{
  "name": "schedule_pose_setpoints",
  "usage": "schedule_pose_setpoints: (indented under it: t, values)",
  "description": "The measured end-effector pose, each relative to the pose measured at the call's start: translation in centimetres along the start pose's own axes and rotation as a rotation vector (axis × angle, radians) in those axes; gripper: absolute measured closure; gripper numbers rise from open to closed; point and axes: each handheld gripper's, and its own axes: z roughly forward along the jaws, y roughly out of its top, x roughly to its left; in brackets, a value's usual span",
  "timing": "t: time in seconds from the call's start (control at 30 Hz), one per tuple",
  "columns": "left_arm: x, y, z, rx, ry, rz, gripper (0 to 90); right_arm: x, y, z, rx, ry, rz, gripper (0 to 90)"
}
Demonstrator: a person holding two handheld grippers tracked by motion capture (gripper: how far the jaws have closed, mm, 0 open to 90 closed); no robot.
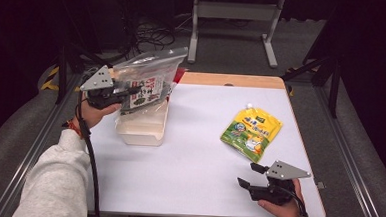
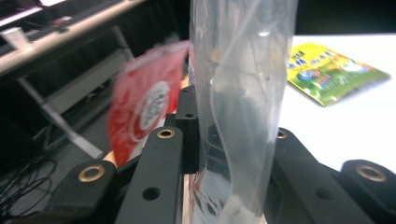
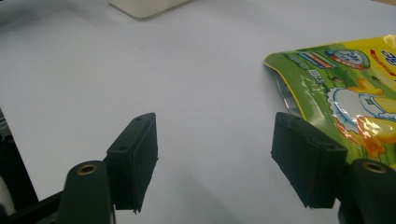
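Grey sleeve [image 1: 52, 181]; black fingers [image 3: 135, 158] with brass-ringed screw holes

The high view is looking forward and down over the whole worktop [image 1: 193, 158]; both gripper views are sitting low and close, each facing the yellow-green pouch [image 1: 251, 132], which all three are sharing.

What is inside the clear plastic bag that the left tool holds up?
Inside the clear plastic bag, a packet with red and dark print shows through. The left tool covers part of it, so other contents cannot be told.
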Motion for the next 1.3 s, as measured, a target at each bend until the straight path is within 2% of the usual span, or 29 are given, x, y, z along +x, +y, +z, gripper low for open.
schedule_pose_setpoints:
  t: [0.03, 0.07, 0.1, 0.13, 0.2, 0.3, 0.37, 0.43, 0.53, 0.57, 0.6, 0.67, 0.77, 0.83, 0.93, 1.07, 1.13, 1.2, 1.3]
  values:
    - [0.0, 0.0, 0.4, 0.015, 0.002, 0.008, 77.6, 0.0, -0.1, -0.1, 0.006, -0.009, -0.002, 31.2]
    - [0.1, -0.1, 0.7, 0.002, -0.016, -0.006, 77.5, 0.0, -0.2, -0.1, 0.006, -0.01, 0.001, 31.1]
    - [0.1, -0.1, 0.7, 0.002, -0.016, -0.006, 77.5, 0.0, -0.3, -0.2, 0.006, -0.012, 0.005, 30.8]
    - [0.3, -0.4, 1.0, -0.016, -0.03, -0.028, 77.5, 0.0, -0.3, -0.2, 0.006, -0.012, 0.005, 30.8]
    - [0.3, -0.8, 1.7, -0.025, -0.025, -0.054, 77.3, 0.0, -0.4, -0.3, 0.009, -0.016, 0.004, 30.6]
    - [0.4, -1.3, 2.4, -0.049, -0.04, -0.096, 76.8, 0.0, -0.5, -0.3, 0.01, -0.015, 0.007, 30.6]
    - [0.4, -1.5, 2.8, -0.038, -0.035, -0.092, 75.7, 0.1, -0.5, -0.1, 0.015, -0.01, 0.004, 30.6]
    - [0.3, -1.7, 3.1, -0.04, -0.043, -0.107, 74.3, 0.2, -0.6, 0.1, 0.022, -0.002, -0.002, 30.5]
    - [0.2, -1.9, 3.1, -0.029, -0.04, -0.108, 68.9, 0.4, -0.6, 0.4, 0.031, 0.004, -0.007, 30.5]
    - [0.2, -2.1, 3.0, -0.022, -0.045, -0.12, 65.5, 0.4, -0.6, 0.5, 0.034, 0.008, -0.007, 30.5]
    - [0.1, -2.5, 2.8, -0.032, -0.051, -0.13, 65.2, 0.5, -0.6, 0.6, 0.037, 0.011, -0.011, 30.5]
    - [-0.1, -2.9, 2.5, -0.018, -0.041, -0.116, 64.6, 0.6, -0.6, 0.8, 0.043, 0.016, -0.019, 30.5]
    - [-0.4, -3.6, 2.0, -0.008, -0.039, -0.12, 63.5, 0.6, -0.5, 1.0, 0.043, 0.026, -0.018, 30.4]
    - [-0.7, -4.2, 1.6, 0.012, -0.023, -0.111, 62.3, 0.7, -0.5, 1.1, 0.045, 0.028, -0.018, 30.4]
    - [-1.2, -5.1, 0.9, 0.024, -0.008, -0.107, 64.9, 0.6, -0.5, 1.5, 0.055, 0.038, -0.02, 30.4]
    - [-1.0, -5.6, 0.6, 0.0, 0.006, -0.165, 66.7, 0.8, -0.3, 2.2, 0.074, 0.057, -0.033, 30.2]
    - [-0.7, -5.9, 0.8, -0.022, -0.01, -0.193, 67.8, 0.9, 0.0, 2.6, 0.079, 0.069, -0.04, 30.1]
    - [-0.3, -6.4, 1.1, -0.065, -0.032, -0.258, 67.9, 1.0, 0.1, 2.8, 0.083, 0.079, -0.046, 30.1]
    - [0.1, -7.0, 1.7, -0.107, -0.06, -0.314, 68.8, 1.1, 0.2, 3.3, 0.09, 0.092, -0.051, 30.1]
